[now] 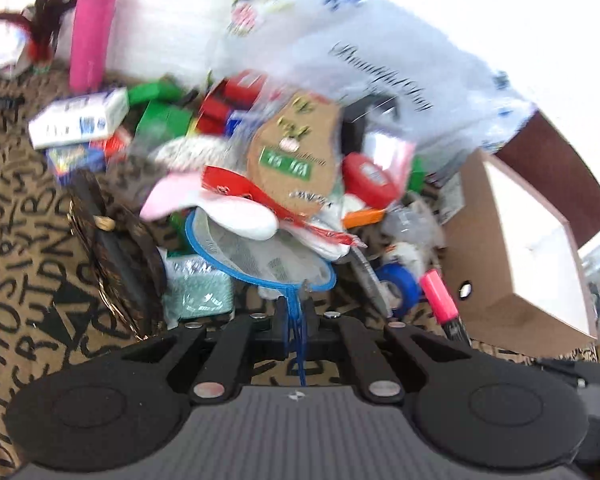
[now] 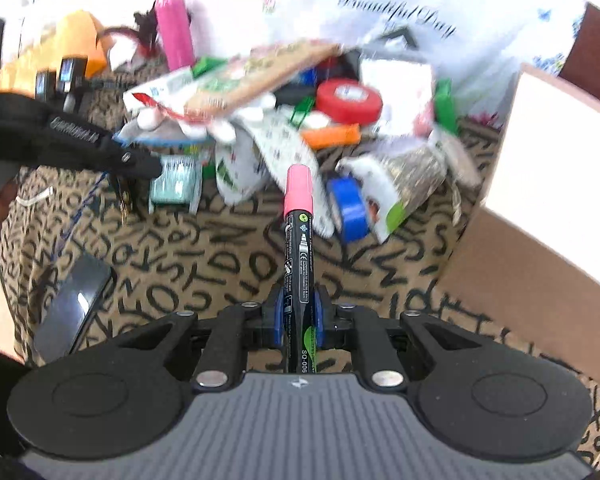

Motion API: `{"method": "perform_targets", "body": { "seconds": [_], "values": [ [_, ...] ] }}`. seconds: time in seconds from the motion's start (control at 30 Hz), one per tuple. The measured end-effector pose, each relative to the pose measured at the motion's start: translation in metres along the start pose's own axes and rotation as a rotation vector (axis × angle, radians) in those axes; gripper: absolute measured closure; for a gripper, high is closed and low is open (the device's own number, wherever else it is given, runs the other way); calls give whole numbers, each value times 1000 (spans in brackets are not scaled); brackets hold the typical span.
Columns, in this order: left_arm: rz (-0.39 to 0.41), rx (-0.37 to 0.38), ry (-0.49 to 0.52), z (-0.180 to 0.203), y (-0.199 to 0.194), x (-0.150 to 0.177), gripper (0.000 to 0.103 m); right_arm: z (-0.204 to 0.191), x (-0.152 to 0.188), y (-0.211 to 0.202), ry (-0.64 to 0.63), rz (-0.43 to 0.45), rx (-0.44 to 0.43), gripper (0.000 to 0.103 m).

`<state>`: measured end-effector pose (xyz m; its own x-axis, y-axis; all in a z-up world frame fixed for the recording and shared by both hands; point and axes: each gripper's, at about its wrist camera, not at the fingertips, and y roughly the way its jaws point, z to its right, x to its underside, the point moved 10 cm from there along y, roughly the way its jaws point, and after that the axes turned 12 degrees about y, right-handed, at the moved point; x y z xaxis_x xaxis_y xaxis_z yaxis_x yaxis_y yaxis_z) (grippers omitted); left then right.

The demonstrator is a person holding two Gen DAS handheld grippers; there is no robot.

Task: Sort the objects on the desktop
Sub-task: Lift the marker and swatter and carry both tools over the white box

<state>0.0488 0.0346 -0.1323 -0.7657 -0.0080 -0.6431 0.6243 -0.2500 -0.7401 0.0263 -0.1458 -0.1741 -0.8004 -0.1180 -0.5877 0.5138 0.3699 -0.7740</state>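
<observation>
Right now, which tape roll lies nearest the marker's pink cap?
The blue tape roll, on the cloth just right of the marker held by the right gripper; the red roll sits farther back.

1. Looks like a home desk/craft corner w/ a tan tablecloth printed with black letters (image 2: 228, 264).
2. Clutter pile: red tape roll (image 2: 349, 100), blue tape roll (image 2: 352, 208), white printed plastic bag (image 2: 400, 12).
3. Open brown cardboard box (image 2: 540, 248) at the right edge.

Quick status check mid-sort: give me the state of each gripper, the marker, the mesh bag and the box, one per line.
Left gripper: shut on blue drawstring.
Blue-rimmed white mesh bag: cord pinched, body lying among the pile.
Right gripper: shut on marker.
Black marker with pink cap: capped, held pointing forward.
Brown cardboard box: open, contents not visible.
</observation>
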Motion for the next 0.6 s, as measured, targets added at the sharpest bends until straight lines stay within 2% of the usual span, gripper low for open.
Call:
{"method": "perform_targets", "body": {
  "seconds": [0.3, 0.43, 0.6],
  "values": [
    [94, 68, 82, 41, -44, -21, 101, 21, -36, -53, 85, 180, 10, 90],
    [116, 112, 132, 64, -61, -26, 101, 40, -45, -78, 126, 251, 38, 90],
    [188, 153, 184, 94, -78, -45, 101, 75, -52, -98, 179, 305, 92, 90]
  ]
}}
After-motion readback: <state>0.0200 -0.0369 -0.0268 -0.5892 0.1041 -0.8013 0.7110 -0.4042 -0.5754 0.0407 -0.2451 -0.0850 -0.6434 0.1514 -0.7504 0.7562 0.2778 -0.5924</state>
